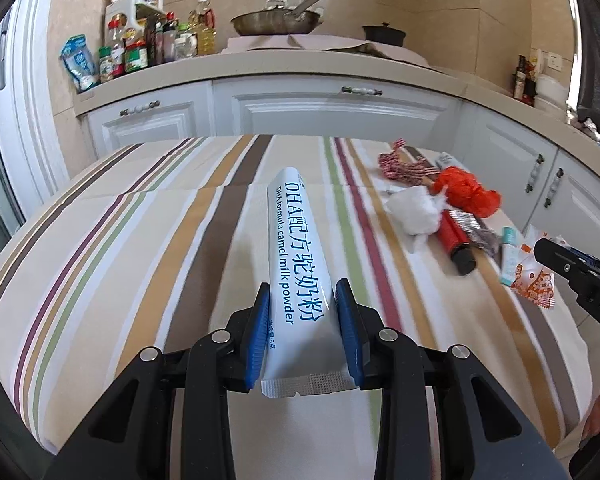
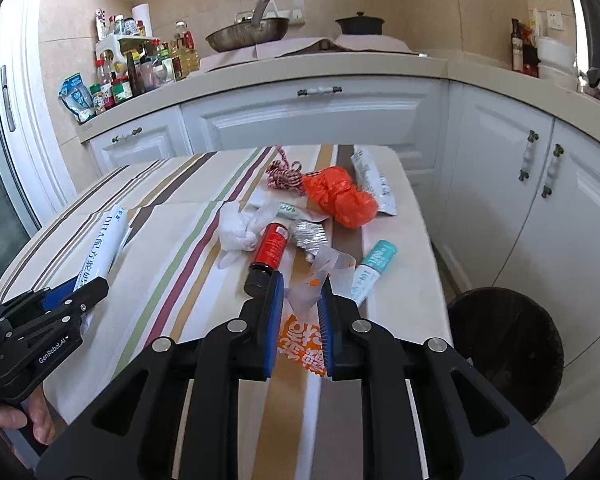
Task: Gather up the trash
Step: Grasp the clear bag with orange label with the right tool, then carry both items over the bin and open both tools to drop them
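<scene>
The milk powder sachet (image 1: 298,280) was pinched lengthwise between the left gripper (image 1: 302,308) jaws, while the orange wrapper (image 2: 304,344) was clamped in the right gripper (image 2: 300,308), nearer the dark bin (image 2: 508,348).

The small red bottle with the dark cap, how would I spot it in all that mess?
Look at the striped table, then the trash pile on its right side. The red bottle lies flat between white crumpled tissue and crinkled silver foil, the only hard cylinder there.

My left gripper (image 1: 303,296) clamps the white milk powder sachet (image 1: 298,264) above the striped tablecloth (image 1: 140,260).
</scene>
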A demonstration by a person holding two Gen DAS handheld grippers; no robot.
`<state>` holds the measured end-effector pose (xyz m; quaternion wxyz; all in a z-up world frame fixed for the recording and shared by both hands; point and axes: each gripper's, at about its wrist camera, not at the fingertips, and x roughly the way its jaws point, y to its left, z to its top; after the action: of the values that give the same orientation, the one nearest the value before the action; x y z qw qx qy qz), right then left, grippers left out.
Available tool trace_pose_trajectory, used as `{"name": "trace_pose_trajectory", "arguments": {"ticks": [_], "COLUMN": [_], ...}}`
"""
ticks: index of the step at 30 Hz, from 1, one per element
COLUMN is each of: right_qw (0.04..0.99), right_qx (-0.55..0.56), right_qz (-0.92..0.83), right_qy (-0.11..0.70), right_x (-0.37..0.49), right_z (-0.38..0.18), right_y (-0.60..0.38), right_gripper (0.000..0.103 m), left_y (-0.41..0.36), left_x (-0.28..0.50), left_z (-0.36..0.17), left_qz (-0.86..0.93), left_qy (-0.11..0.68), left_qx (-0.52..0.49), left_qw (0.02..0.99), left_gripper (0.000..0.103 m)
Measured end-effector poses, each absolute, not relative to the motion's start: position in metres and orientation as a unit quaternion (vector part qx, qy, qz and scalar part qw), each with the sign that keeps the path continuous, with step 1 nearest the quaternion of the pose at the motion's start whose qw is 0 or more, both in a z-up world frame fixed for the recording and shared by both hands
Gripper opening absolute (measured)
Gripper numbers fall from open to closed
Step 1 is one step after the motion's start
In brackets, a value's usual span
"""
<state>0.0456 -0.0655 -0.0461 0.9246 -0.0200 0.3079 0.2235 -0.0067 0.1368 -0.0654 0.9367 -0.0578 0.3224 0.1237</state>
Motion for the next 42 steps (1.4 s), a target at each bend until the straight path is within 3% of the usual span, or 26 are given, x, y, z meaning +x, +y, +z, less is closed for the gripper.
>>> {"name": "trace_pose_trajectory", "arguments": {"ticks": [25, 42], "right_qw": [0.958, 0.959], "right_qx": [0.013, 0.024], "right_qz": [0.088, 0.05], "right_qy": [0.271, 0.277], "right_x": [0.03, 0.059], "right_z": [-0.037, -0.062], "right_y": [-0.217, -0.291], "right_gripper": [0.017, 0.017], "left_y": [-0.011, -0.109], "left_x": [0.018, 0.065], "left_z": [-0.041, -0.051], "left_qz": [-0.045, -0.106], "left_qy": [0.288, 0.299], "left_qx": [0.0, 0.041], "left_qw": [0.957, 0.947], "left_gripper": [0.033, 0.033]}}
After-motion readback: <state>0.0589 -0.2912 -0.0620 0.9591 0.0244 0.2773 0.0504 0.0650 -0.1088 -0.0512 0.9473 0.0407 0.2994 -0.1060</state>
